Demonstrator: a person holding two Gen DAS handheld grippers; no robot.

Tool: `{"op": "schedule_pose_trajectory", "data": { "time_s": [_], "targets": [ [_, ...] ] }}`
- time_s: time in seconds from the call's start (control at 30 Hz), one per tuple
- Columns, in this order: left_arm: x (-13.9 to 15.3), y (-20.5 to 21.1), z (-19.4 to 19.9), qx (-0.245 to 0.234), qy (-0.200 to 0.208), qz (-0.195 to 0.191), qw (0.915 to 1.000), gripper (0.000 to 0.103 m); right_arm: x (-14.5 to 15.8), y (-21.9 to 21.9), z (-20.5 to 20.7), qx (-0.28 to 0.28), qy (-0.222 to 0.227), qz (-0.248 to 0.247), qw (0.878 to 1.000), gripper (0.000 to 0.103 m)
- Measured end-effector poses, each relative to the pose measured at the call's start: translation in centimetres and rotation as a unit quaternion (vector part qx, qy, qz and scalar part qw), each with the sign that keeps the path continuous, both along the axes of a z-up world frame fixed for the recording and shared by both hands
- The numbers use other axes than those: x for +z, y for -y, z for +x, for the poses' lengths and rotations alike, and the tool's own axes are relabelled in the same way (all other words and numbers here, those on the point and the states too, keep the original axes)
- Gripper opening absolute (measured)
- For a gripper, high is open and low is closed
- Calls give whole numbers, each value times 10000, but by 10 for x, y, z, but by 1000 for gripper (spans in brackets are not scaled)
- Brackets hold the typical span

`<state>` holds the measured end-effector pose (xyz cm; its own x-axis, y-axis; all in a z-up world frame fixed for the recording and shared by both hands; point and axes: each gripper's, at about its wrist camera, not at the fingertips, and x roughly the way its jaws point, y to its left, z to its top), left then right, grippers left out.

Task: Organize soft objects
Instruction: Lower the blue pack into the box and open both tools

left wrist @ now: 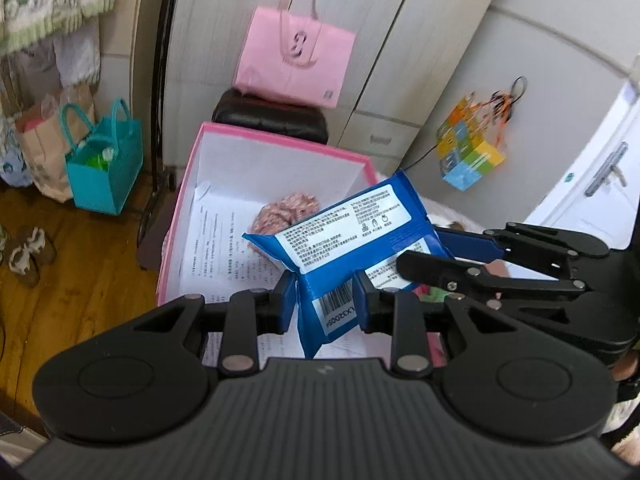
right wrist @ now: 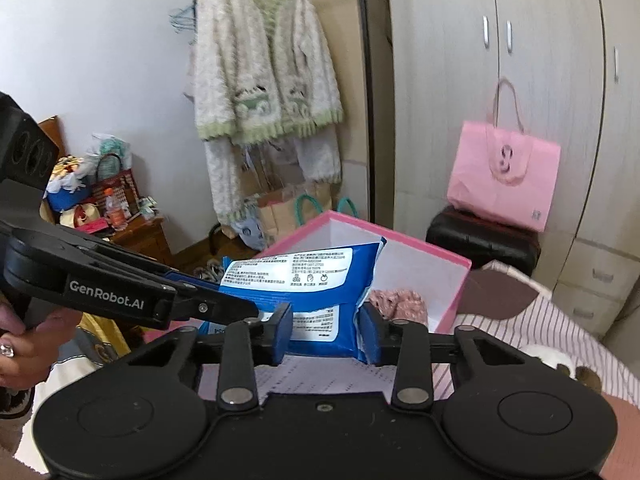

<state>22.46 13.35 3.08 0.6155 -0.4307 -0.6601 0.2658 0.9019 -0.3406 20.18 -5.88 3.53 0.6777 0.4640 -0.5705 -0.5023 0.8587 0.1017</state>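
Observation:
A blue wet-wipe packet [left wrist: 340,232] with white labels hangs over an open pink box [left wrist: 176,240] lined with printed paper. My left gripper [left wrist: 324,304] is shut on the packet's lower end by the barcode. My right gripper [left wrist: 420,252] comes in from the right and clamps the packet's other end. In the right wrist view the packet [right wrist: 304,272] sits squeezed between the right gripper's [right wrist: 326,332] blue pads, and the left gripper [right wrist: 240,300] reaches in from the left. A pink crumpled fabric piece [left wrist: 288,212] lies inside the box [right wrist: 400,240].
A pink tote bag [left wrist: 296,56] rests on a black stool [left wrist: 272,120] against the wardrobe behind the box. A teal bag [left wrist: 104,164] stands on the wooden floor at left. Striped bedding [right wrist: 540,328] lies to the right of the box. A cardigan [right wrist: 264,60] hangs on the wall.

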Motion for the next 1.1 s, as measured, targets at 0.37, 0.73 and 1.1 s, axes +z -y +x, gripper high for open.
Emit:
{"op": "schedule_pose_trajectory", "data": {
  "time_s": [0.37, 0.73, 1.1],
  "targets": [
    [-39, 1, 50, 162, -453, 350, 9982, 30, -42, -9, 53, 7, -728, -10, 9973, 41],
    [-44, 18, 44, 94, -80, 1149, 9933, 42, -51, -5, 52, 11, -821, -445, 9956, 42],
    [2, 19, -8, -280, 481, 1263, 9904, 53, -19, 5, 12, 255, -576, -608, 9962, 46]
  ]
}}
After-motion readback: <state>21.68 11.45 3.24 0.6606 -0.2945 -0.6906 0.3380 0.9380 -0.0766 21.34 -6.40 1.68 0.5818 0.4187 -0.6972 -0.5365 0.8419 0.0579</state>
